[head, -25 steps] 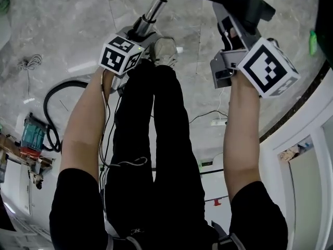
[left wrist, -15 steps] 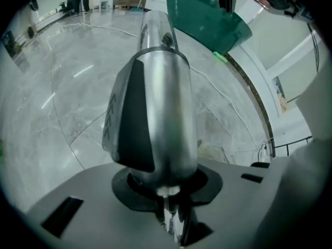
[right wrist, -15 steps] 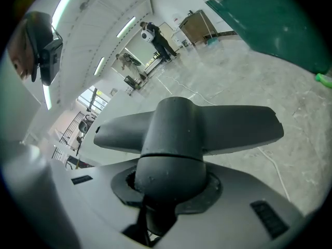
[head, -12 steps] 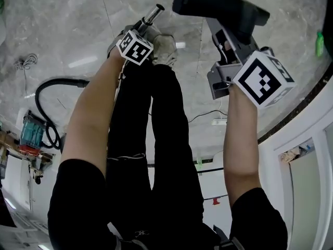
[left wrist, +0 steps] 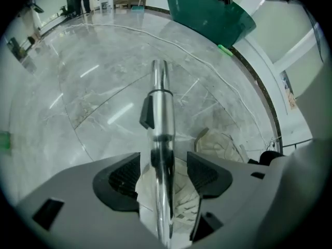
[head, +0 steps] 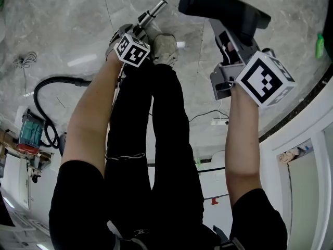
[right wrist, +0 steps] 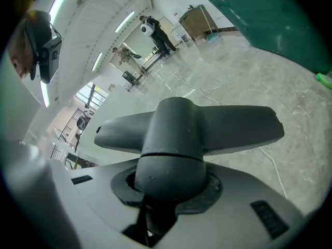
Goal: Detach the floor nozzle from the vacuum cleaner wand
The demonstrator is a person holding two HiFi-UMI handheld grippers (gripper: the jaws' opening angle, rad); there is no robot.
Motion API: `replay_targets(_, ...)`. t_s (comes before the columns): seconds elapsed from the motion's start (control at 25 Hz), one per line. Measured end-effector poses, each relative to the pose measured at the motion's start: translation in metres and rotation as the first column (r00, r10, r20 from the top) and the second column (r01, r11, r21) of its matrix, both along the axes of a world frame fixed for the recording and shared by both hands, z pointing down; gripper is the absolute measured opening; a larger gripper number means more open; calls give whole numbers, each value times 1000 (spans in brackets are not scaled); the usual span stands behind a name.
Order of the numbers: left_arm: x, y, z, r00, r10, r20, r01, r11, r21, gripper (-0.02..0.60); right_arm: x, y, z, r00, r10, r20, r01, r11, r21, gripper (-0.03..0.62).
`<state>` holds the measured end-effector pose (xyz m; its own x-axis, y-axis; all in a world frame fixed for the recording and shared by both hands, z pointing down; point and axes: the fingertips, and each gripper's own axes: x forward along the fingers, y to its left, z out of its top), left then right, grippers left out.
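Observation:
The silver wand (head: 152,13) points away over the marble floor, its far end bare, with a black catch (left wrist: 147,113) on its side. It runs between the jaws of my left gripper (head: 136,31), which points steeply down by the person's shoes. Those jaws are opening; in the left gripper view both pads (left wrist: 124,178) stand off the wand (left wrist: 161,108) inside the left gripper (left wrist: 163,173). The dark grey floor nozzle (head: 223,9) hangs apart from the wand at upper right, with my right gripper (head: 229,38) shut on its neck. In the right gripper view the nozzle (right wrist: 192,128) fills the right gripper (right wrist: 174,191).
A black hose (head: 52,87) curls at the left beside a teal machine (head: 32,134). A white cable (head: 31,62) and a power strip (head: 218,122) lie on the floor. The person's shoe (head: 165,48) is beside the wand. A white wall panel (head: 307,139) borders the right.
My left gripper has sunk towards the floor with the wand and now looks smaller by the shoes. The right gripper and nozzle have shifted slightly.

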<state>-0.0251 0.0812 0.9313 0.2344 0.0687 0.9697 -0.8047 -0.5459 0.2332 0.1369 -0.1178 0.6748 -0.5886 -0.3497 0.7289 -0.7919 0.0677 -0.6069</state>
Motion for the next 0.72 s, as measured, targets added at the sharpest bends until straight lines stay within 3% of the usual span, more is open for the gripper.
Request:
replay_targets(0.16,-19,-24,-60,982,-188,-33,188,982,15,254,-10,-8,-29,1000,30,-2,-30,999,19,123)
replay_targets(0.24,-23,-53,-116,955,-285,-85,292,953,85,9,-11,-11,-55,999,50,-20,-49,998,43,121)
replay_targets(0.36,-25,-105,-221,901,-375,-216,417,888,196,8,-15,-22,-115,996,75,-44,-68,989,132,121)
replay_targets(0.52,-31,-164,-373,834,-427,-350,539,768,346,8,-23,-38,-217,995,81,-59,-59,950,307,121)
replay_targets(0.6,-30,-181,-448,798,-443,-410,590,716,374,8,-23,-39,-271,994,98,-56,-72,933,353,121)
replay_targets(0.72,-24,-194,-551,755,-435,-490,635,671,382,8,-23,-37,-355,992,128,-24,-108,910,400,121)
